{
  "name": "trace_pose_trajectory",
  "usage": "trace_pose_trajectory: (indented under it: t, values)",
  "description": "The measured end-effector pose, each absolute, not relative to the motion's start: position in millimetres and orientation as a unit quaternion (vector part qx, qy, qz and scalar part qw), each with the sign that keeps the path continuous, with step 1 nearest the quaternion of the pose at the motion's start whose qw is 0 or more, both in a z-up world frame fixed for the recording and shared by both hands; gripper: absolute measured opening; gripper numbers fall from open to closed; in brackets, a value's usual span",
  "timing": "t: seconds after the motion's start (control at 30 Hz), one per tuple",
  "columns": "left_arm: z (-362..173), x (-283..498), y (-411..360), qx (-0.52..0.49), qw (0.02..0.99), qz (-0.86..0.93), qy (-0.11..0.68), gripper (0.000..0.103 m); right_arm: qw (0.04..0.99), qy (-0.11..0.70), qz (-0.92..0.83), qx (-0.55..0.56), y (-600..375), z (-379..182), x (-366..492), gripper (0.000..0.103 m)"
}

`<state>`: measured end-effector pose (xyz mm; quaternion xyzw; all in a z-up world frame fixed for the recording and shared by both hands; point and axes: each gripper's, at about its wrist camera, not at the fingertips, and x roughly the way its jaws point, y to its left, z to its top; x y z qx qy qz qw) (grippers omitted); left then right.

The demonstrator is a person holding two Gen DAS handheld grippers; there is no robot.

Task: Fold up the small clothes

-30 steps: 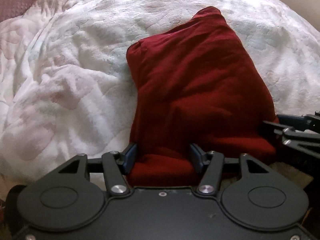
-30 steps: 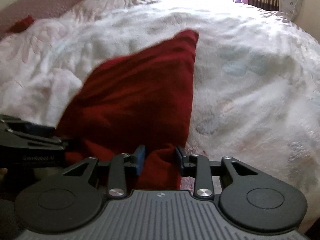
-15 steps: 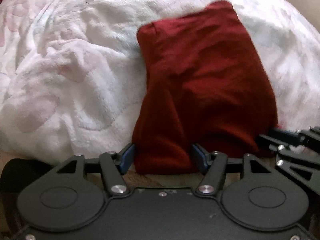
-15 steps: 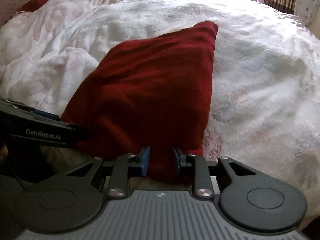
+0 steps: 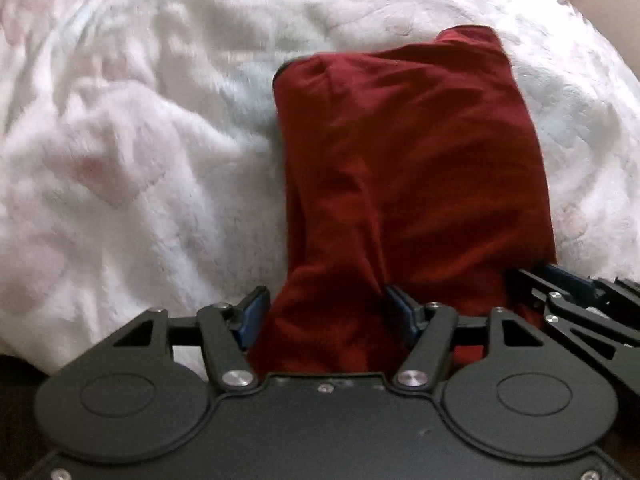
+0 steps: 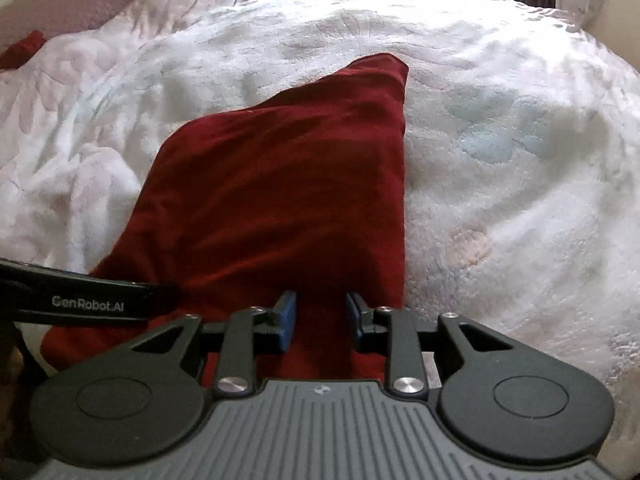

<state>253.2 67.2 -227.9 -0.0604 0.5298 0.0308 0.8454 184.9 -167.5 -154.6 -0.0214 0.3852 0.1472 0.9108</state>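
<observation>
Left wrist: red garment (image 5: 412, 184) now nearer left claw (image 5: 326, 310).

there is one dark red garment (image 5: 412, 184) on one white fleecy blanket (image 5: 132, 168), two black grippers, the left gripper (image 5: 326, 312) and the right gripper (image 6: 321, 314), and one small red cloth (image 6: 24, 46) far off
</observation>
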Motion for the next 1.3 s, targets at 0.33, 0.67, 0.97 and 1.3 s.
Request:
trace_pose_trajectory:
  t: [0.33,0.67,0.97,1.3]
  values:
    - [-172,273,72,-0.067,0.917,0.049,0.390,0.064,0.949,0.287,0.130,0.020,-175,-115,202,0.033]
    - [-246,303,77,-0.080,0.901,0.063,0.421,0.071,0.949,0.301,0.087,0.020,-176,-166,236,0.044]
    - [-215,322,66,-0.062,0.938,0.043,0.339,0.069,0.967,0.233,0.099,0.024,-159,-146,265,0.040]
    - [-223,362,58,-0.022,0.944,0.068,0.323,0.070,0.968,0.229,0.086,0.056,-160,-143,292,0.038]
